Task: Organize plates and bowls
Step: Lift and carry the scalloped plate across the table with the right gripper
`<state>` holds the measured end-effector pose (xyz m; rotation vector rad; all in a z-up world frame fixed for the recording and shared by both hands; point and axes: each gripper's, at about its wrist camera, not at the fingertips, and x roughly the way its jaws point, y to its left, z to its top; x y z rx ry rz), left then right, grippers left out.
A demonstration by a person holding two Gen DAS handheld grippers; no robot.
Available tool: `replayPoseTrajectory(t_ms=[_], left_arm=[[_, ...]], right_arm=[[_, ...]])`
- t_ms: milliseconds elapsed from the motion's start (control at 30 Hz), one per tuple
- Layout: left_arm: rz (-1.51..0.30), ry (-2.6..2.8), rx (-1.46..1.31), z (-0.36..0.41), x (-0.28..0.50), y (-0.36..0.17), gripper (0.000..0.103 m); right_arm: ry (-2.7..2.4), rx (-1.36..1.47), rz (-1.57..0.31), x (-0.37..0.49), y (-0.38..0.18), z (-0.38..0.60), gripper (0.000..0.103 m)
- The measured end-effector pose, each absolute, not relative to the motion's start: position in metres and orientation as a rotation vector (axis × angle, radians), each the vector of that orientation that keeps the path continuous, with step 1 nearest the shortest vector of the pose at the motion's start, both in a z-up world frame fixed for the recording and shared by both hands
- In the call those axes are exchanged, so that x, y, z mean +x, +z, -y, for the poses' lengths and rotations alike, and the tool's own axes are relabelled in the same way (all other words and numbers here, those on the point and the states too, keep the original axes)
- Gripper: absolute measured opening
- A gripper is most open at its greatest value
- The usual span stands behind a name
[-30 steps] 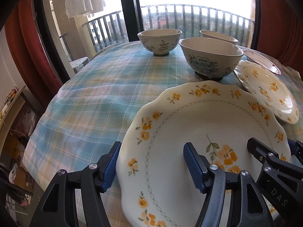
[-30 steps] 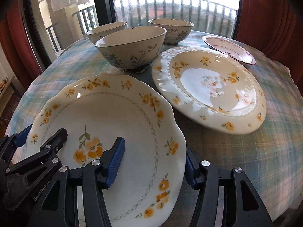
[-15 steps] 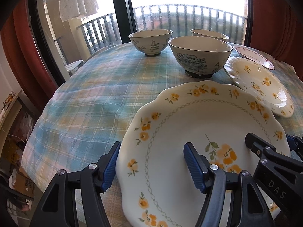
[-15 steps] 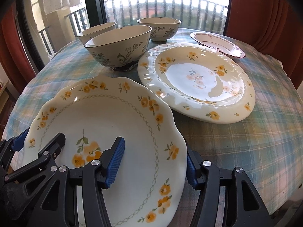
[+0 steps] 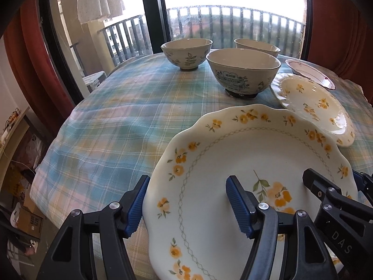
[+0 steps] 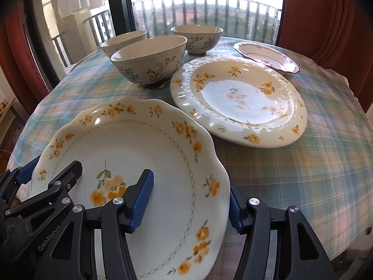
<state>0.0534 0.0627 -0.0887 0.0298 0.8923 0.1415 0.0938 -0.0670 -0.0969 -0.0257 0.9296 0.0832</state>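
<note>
A white scalloped plate with yellow flowers (image 5: 251, 163) (image 6: 139, 154) is held off the table between both grippers. My left gripper (image 5: 186, 203) straddles its left rim, one blue pad above and one below. My right gripper (image 6: 188, 196) straddles its right rim the same way. Each gripper shows in the other's view, the right one (image 5: 335, 210) and the left one (image 6: 35, 191). Behind lie a second yellow-flowered plate (image 6: 237, 100) (image 5: 312, 107), a small pink-rimmed dish (image 6: 265, 57) (image 5: 310, 72) and three floral bowls (image 6: 149, 58) (image 6: 197, 37) (image 6: 123, 43).
The round table has a blue and yellow plaid cloth (image 5: 121, 126) (image 6: 314, 163). Red curtains (image 6: 326, 18) hang at both sides of a window with a balcony railing (image 5: 233, 23). Boxes lie on the floor at the left (image 5: 30, 219).
The plate and both grippers have risen and drawn back a little; the bowls and other plates now sit lower and farther in both views. The grip is unchanged.
</note>
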Motion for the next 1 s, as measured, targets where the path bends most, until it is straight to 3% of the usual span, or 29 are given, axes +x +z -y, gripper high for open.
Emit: replayPoseTrajectory(t_ms=[1000], left_arm=[[-0.837,-0.019,0.092,0.061,0.058,-0.061,0.068]], right_arm=[[-0.048,0.087,-0.844,0.059,-0.065,0.191,0.061]])
